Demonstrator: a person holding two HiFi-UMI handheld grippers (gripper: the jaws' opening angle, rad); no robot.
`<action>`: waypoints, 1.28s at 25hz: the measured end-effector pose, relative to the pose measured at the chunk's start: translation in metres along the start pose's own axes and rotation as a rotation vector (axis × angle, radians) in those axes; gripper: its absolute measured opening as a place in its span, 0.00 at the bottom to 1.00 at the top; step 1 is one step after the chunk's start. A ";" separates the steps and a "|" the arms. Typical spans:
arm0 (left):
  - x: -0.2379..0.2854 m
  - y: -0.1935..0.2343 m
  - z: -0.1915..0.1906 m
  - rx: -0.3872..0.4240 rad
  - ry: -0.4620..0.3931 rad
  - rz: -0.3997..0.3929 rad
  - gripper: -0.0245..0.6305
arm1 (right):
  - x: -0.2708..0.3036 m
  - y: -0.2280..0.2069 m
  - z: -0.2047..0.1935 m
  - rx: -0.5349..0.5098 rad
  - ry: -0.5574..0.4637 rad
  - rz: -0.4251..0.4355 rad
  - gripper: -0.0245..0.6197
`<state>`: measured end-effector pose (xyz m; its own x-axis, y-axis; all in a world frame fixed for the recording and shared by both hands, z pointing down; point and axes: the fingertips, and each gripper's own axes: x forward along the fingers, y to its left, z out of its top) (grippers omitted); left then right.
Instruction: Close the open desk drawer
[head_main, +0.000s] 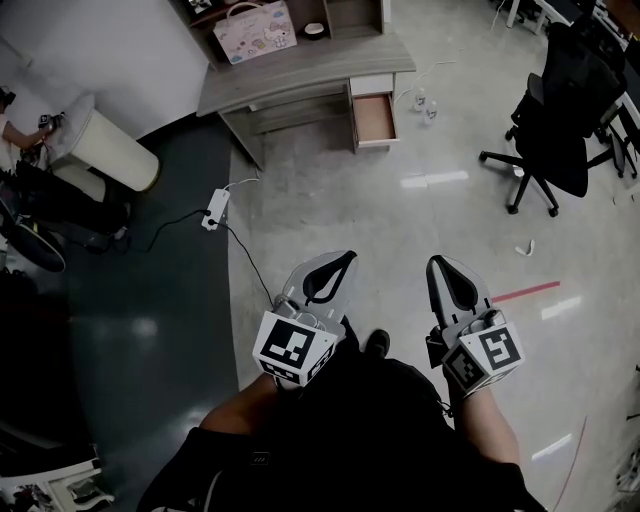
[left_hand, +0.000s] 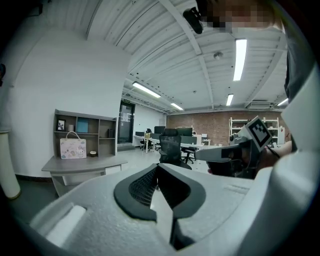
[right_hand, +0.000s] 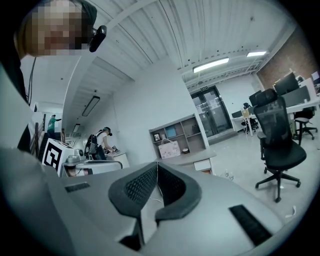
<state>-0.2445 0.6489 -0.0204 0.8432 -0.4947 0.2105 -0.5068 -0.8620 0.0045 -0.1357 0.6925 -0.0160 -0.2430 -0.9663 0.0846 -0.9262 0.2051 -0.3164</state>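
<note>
We see a room lit from above by long ceiling lamps (left_hand: 240, 59), at the upper right of the left gripper view. In the head view they leave white glare patches (head_main: 435, 180) on the pale floor (head_main: 330, 190), while the left third of the frame stays dark. Both gripper views curve strongly and turn black in the corners. The left gripper (left_hand: 159, 170), close to the lens, looks soft.

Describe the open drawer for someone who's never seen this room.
Find the grey desk against the white wall, at the top of the head view. At its right end, the open drawer sticks out over the floor. It alone shows a brown inside; the drawer front above it is white and closed.
</note>
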 end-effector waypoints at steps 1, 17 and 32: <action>0.004 0.002 0.001 0.002 0.001 -0.002 0.05 | 0.001 -0.004 0.000 0.004 0.002 -0.004 0.06; 0.155 0.111 0.018 -0.039 -0.025 -0.094 0.05 | 0.155 -0.091 0.040 -0.002 0.031 -0.017 0.06; 0.279 0.293 0.028 -0.076 0.000 -0.091 0.05 | 0.372 -0.154 0.054 0.033 0.135 0.004 0.06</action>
<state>-0.1524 0.2555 0.0124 0.8864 -0.4148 0.2054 -0.4403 -0.8925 0.0976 -0.0678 0.2935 0.0128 -0.2850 -0.9354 0.2093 -0.9156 0.2011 -0.3481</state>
